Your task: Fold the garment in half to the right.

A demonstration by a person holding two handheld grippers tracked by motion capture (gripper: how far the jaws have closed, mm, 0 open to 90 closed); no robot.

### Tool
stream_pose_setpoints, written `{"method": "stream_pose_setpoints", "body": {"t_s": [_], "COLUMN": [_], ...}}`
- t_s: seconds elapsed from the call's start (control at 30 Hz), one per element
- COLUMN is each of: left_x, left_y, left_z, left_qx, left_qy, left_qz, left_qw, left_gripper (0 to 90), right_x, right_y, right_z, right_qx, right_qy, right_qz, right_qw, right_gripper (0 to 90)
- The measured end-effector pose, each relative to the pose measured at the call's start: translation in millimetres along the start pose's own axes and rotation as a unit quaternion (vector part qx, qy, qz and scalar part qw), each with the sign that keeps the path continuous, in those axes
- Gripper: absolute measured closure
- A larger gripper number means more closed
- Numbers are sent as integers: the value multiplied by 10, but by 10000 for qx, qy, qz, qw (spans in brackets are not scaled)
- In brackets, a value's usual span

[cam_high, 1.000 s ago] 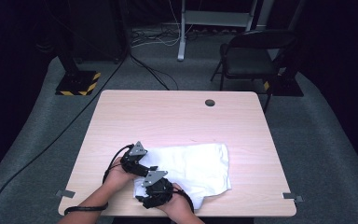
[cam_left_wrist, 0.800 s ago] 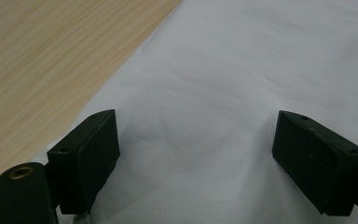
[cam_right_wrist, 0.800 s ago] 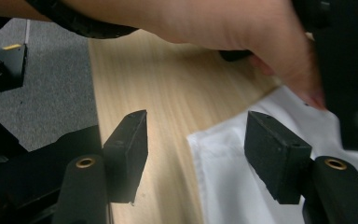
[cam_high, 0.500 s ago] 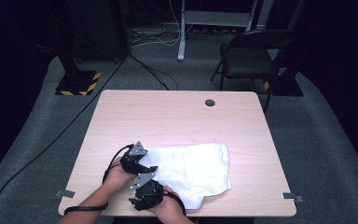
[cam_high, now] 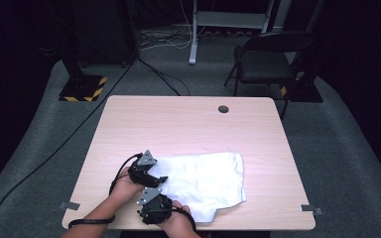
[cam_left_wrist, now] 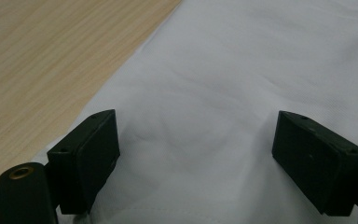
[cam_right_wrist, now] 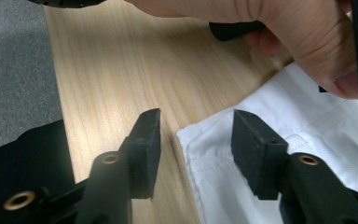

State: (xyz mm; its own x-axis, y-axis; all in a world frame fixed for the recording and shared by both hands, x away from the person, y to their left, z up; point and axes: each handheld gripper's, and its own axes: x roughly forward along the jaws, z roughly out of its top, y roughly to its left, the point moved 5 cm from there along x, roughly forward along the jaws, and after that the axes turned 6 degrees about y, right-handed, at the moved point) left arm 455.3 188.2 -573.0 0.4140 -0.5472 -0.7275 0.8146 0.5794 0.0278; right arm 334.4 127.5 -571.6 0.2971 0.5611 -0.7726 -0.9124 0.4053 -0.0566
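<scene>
On the wooden table (cam_high: pixel 188 124) we see the left gripper (cam_high: pixel 155 178) resting with jaws wide apart on the white garment (cam_high: pixel 203 181). Our right gripper (cam_right_wrist: pixel 196 140), jaws just closing, straddles the garment's hemmed corner (cam_right_wrist: pixel 191 137) without pressing it yet.

White cloth (cam_high: pixel 203 183) near-left corner hidden under grippers, high view; left hand (cam_right_wrist: pixel 270 28) cut off, right gripper view.
</scene>
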Motion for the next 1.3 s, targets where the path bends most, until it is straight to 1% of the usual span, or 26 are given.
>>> {"method": "stream_pose_setpoints", "body": {"t_s": [0.07, 0.1, 0.13, 0.23, 0.37, 0.47, 0.5, 0.53, 0.57, 0.67, 0.7, 0.77, 0.83, 0.9, 1.0, 1.07, 1.2, 1.23, 1.3], "left_x": [0, 0, 0, -1, -4, -8, -14, -26, -46, -160, -204, -288, -352, -394, -425, -438, -467, -471, -506], "left_y": [0, 0, 0, 0, 3, 7, 12, 18, 29, 103, 136, 213, 290, 362, 450, 492, 529, 528, 537], "left_z": [0, 0, -1, -1, 0, -1, -1, 2, 9, 24, 22, -3, -45, -87, -149, -179, -199, -196, -182], "left_qx": [1, -2, -3, -6, -15, -62, -67, -77, -118, -328, -399, -463, -590, -709, -911, -984, -1149, -1131, -1091], "left_qy": [1, 0, 2, 6, 4, -17, -13, 21, 30, -105, -154, -168, -134, -98, -8, 57, 50, 58, 24], "left_qz": [0, 0, -2, -1, -5, -17, -7, -7, 5, 52, 113, 271, 390, 464, 520, 547, 471, 467, 564], "left_qw": [10000, 10000, 10000, 10000, 10000, 10000, 10000, 10000, 9999, 9994, 9990, 9984, 9974, 9964, 9945, 9936, 9923, 9925, 9924], "left_gripper": [141, 141, 141, 142, 144, 153, 159, 171, 193, 217, 226, 237, 255, 278, 326, 361, 416, 432, 460], "right_x": [-1, -1, -4, -9, -11, -16, -19, -20, -21, -21, -22, -22, -22, -22, -21, -21, -20, -20, -20], "right_y": [-3, -3, -27, -56, -70, -63, -64, -68, -77, -106, -110, -115, -116, -117, -118, -119, -118, -118, -119], "right_z": [-3, -3, -5, -11, -14, -10, -5, 0, 4, 0, -3, -7, -7, -8, -8, -7, -7, -7, -8], "right_qx": [31, 31, 88, 172, 176, 94, 59, 77, 110, 263, 300, 323, 342, 353, 358, 361, 368, 370, 378], "right_qy": [-14, -14, -29, -66, -83, -31, 12, 44, 65, 38, 22, 8, 7, 2, -1, 1, -3, -3, -8], "right_qz": [2, 2, -8, 7, -46, -41, -41, -27, 10, 134, 163, 186, 198, 201, 205, 215, 216, 217, 224], "right_qw": [10000, 10000, 10000, 9998, 9998, 9999, 10000, 10000, 9999, 9996, 9994, 9993, 9992, 9992, 9991, 9991, 9991, 9991, 9990], "right_gripper": [557, 557, 600, 650, 700, 799, 813, 826, 831, 836, 836, 836, 835, 834, 832, 831, 828, 828, 827]}}
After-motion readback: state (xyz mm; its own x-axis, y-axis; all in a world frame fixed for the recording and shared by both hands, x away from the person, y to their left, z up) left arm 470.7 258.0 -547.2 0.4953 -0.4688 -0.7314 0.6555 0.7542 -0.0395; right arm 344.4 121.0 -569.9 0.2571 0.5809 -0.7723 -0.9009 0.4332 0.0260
